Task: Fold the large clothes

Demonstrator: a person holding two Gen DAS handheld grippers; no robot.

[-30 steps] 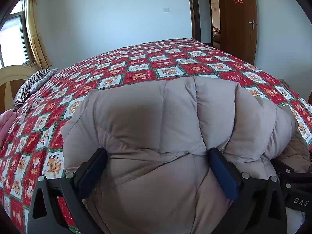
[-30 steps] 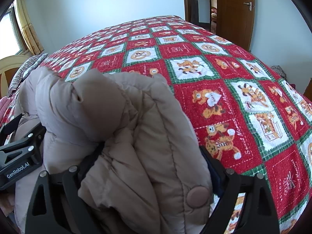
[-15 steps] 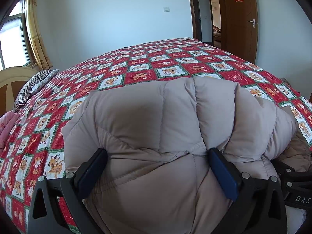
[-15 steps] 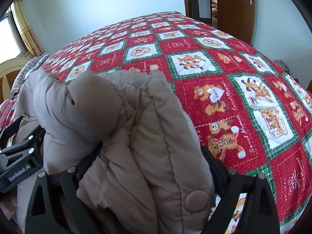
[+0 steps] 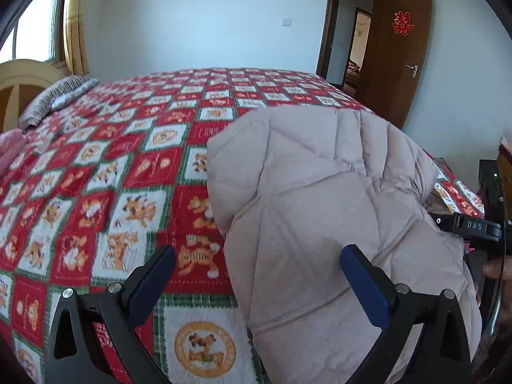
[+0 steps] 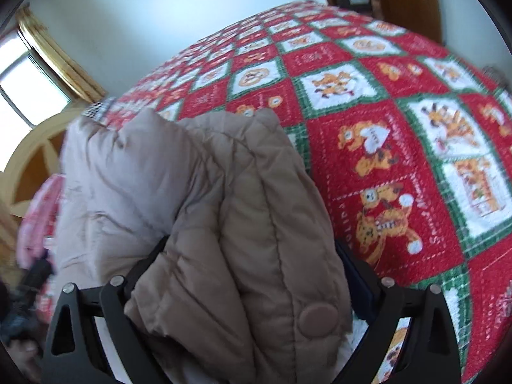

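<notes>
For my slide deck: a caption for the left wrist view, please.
Open left gripper beside the folded beige puffer jacket on a red patterned bedspread.

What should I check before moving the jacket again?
1. Right gripper clamped on jacket: ok, padding bunched between its fingers.
2. Left gripper on jacket: not ok, fingers spread, only the right finger against the fabric.
3. Bedspread free beside the jacket: ok.
4. Jacket folded flat: not ok, bulging and rumpled.
5. Snap button closed: cannot tell.
6. Sharp view: not ok, right wrist view blurred.
</notes>
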